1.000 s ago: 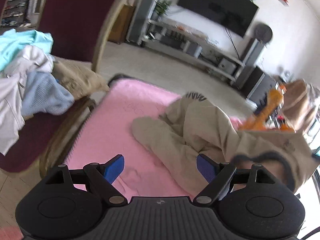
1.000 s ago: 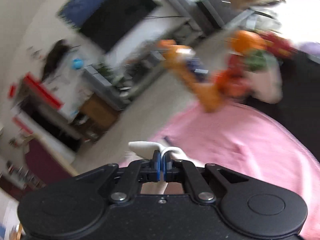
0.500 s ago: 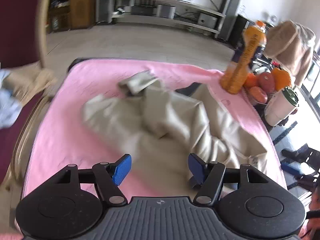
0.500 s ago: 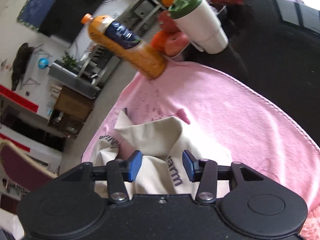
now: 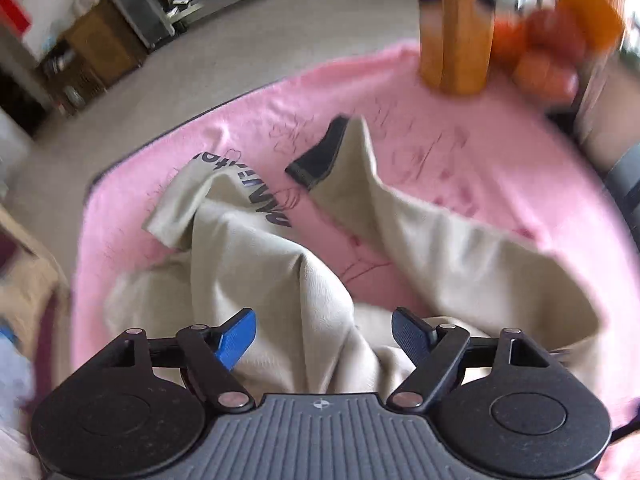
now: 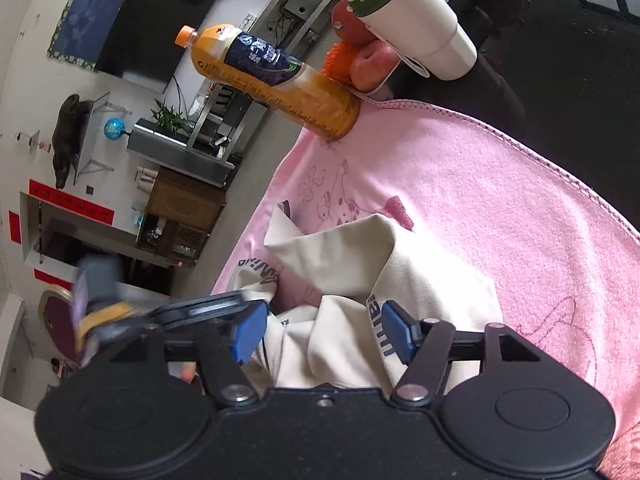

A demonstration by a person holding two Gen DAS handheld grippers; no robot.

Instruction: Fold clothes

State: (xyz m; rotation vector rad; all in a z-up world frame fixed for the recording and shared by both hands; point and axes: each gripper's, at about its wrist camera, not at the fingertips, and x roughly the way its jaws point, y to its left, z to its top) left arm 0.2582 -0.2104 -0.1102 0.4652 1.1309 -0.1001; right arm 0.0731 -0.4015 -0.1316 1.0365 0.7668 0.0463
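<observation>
Crumpled beige garment [image 5: 288, 280], dark-cuffed sleeve toward the orange bottle [image 5: 456, 40]; both grippers [image 5: 324, 336] [image 6: 320, 332] opening, unclamped.

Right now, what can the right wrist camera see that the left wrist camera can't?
Only the right wrist view shows the white cup with its green lid, the bottle's orange cap and the TV.

Only the left wrist view shows the shirt's dark collar.

Both show the beige shirt crumpled on the pink blanket, the orange bottle and open blue-padded jaws, still opening, over the cloth.
</observation>
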